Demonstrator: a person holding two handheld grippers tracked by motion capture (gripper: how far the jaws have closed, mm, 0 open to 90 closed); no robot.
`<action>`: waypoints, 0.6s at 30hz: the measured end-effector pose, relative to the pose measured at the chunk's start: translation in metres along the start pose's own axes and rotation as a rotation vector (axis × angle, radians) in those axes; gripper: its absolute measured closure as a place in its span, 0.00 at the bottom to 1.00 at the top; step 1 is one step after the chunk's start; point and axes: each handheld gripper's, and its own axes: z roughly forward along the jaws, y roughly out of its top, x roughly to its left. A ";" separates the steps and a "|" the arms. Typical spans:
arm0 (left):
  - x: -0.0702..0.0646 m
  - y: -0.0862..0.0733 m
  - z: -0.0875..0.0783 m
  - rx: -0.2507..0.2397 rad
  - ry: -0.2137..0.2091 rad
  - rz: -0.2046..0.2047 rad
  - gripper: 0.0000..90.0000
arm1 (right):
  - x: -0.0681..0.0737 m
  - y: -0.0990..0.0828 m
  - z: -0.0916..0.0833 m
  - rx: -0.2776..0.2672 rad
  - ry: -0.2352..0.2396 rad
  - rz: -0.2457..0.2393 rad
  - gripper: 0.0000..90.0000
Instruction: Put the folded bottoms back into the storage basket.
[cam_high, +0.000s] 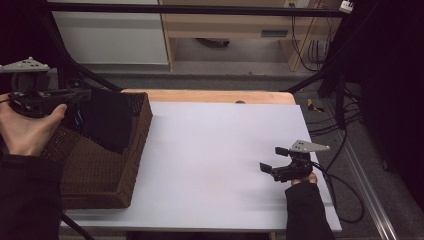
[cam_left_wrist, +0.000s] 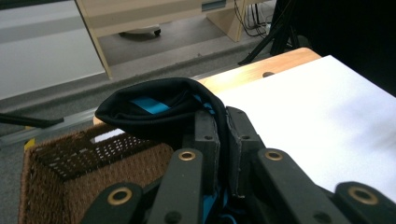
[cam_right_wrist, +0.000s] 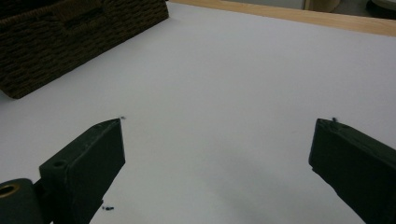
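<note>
Between the clenched fingers (cam_left_wrist: 208, 140) of the left gripper (cam_high: 82, 96) hangs a black cloth (cam_high: 107, 120) with a blue stripe inside its fold, lifted above the brown wicker basket (cam_high: 107, 172) at the left end of the bench (cam_high: 215, 150). Over at the right side, the right gripper (cam_high: 274, 159) has its fingers (cam_right_wrist: 95, 154) spread wide and released, grasping nothing, low over the white bench top, well apart from the basket and cloth.
</note>
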 end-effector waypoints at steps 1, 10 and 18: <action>0.001 -0.002 0.001 0.004 0.001 -0.002 0.94 | 0.000 0.000 0.000 -0.001 0.000 0.000 0.04; 0.007 -0.016 0.009 0.032 0.002 -0.010 0.94 | 0.000 0.000 0.000 0.000 -0.002 -0.001 0.04; 0.009 -0.026 0.020 0.066 -0.003 -0.012 0.94 | 0.000 0.000 0.001 0.004 -0.003 0.000 0.04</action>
